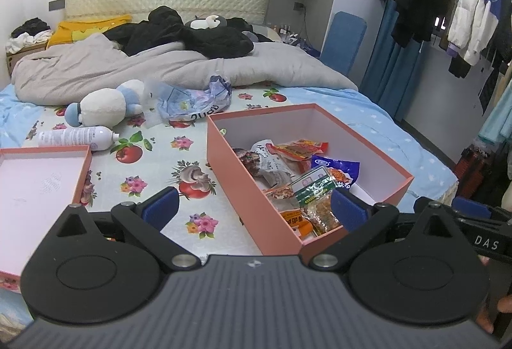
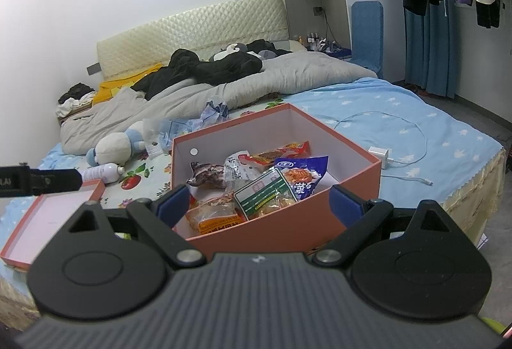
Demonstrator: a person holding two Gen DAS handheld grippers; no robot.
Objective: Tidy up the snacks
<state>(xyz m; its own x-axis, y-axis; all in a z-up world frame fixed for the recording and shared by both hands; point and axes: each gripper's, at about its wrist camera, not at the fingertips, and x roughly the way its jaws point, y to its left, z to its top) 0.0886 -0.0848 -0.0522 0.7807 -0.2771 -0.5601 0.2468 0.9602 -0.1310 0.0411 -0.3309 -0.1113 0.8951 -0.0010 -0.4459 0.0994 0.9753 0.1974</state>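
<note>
A pink box [image 1: 243, 176] stands open on the bed and holds several snack packets [image 1: 304, 176]; it also shows in the right wrist view [image 2: 345, 189] with the packets [image 2: 265, 182] piled inside. My left gripper [image 1: 254, 208] is open and empty, held above the box's near left wall. My right gripper [image 2: 259, 205] is open and empty, held above the box's near corner. The box lid [image 1: 41, 189] lies upside down to the left; it shows in the right wrist view [image 2: 48, 221] too.
A white spray bottle [image 1: 76, 137], a plush toy [image 1: 102, 105] and a crumpled plastic bag [image 1: 195, 102] lie on the fruit-print mat beyond the box. A grey quilt [image 1: 128, 67] covers the far bed. A charger and cable [image 2: 380, 157] lie right of the box.
</note>
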